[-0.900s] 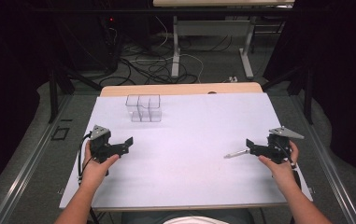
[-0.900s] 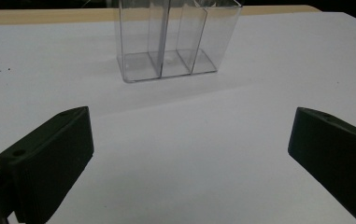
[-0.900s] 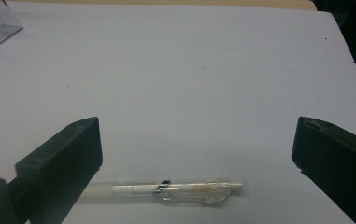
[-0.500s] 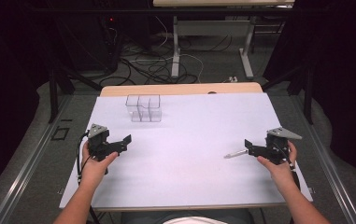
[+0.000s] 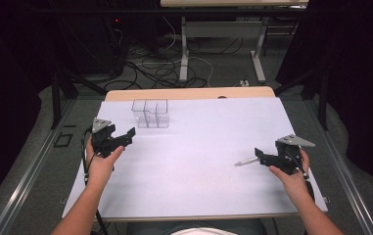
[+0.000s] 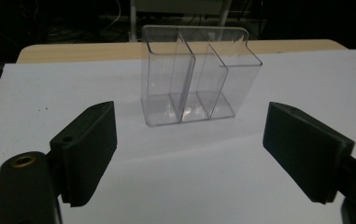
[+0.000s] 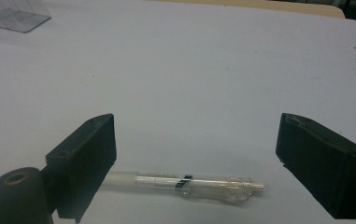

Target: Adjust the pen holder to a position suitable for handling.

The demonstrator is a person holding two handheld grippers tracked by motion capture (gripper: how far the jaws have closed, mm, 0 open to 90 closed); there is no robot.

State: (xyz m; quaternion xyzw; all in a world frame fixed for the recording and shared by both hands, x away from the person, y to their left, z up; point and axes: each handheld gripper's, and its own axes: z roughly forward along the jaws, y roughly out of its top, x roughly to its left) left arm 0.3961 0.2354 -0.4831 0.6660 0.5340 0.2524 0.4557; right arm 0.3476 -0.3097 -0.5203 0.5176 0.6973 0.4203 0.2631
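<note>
A clear plastic organizer (image 5: 150,113) with three upright compartments stands near the far left of the white table cover. In the left gripper view the clear organizer (image 6: 196,79) is straight ahead, a short way beyond the jaws. My left gripper (image 5: 127,135) (image 6: 189,135) is open with nothing between its jaws. A clear pen (image 5: 245,161) lies on the cover at the right. My right gripper (image 5: 259,155) (image 7: 196,128) is open just above it. In the right gripper view the pen (image 7: 194,183) lies crosswise between the jaws, one end hidden behind the left jaw.
The white cover (image 5: 198,147) spans most of the wooden table (image 5: 189,93); its broad middle is bare. A corner of the organizer (image 7: 12,16) shows at the top left of the right gripper view. Cables and desk legs stand on the dark floor beyond the far edge.
My left gripper has moved forward, closer to the organizer. The right gripper and the pen have hardly shifted.
</note>
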